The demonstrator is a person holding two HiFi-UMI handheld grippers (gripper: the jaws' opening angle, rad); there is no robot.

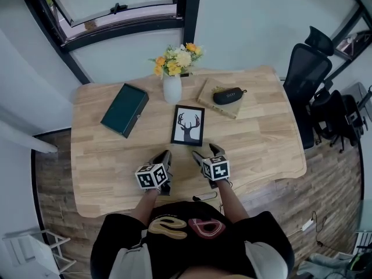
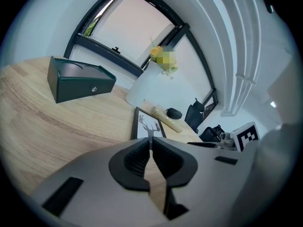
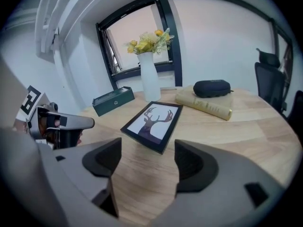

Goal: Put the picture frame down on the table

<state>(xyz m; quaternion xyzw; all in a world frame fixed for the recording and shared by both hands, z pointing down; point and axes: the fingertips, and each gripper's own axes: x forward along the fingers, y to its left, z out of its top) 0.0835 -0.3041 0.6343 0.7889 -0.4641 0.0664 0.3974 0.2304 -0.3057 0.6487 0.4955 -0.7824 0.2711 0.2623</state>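
A black picture frame (image 1: pixel 188 125) with a deer print lies flat on the wooden table (image 1: pixel 116 161), mid-table; it also shows as the frame (image 3: pixel 154 124) ahead of the right jaws and the frame (image 2: pixel 147 126) just beyond the left jaws. My left gripper (image 1: pixel 165 163) hovers near the table's front edge, a little short of the frame's near left corner, jaws closed together on nothing. My right gripper (image 1: pixel 207 153) sits beside it, below the frame's near right corner, jaws wide apart and empty. Neither gripper touches the frame.
A dark green box (image 1: pixel 124 110) lies at the back left. A white vase with yellow flowers (image 1: pixel 172 80) stands behind the frame. A book with a black case on it (image 1: pixel 225 97) lies at the back right. A black office chair (image 1: pixel 311 74) stands right of the table.
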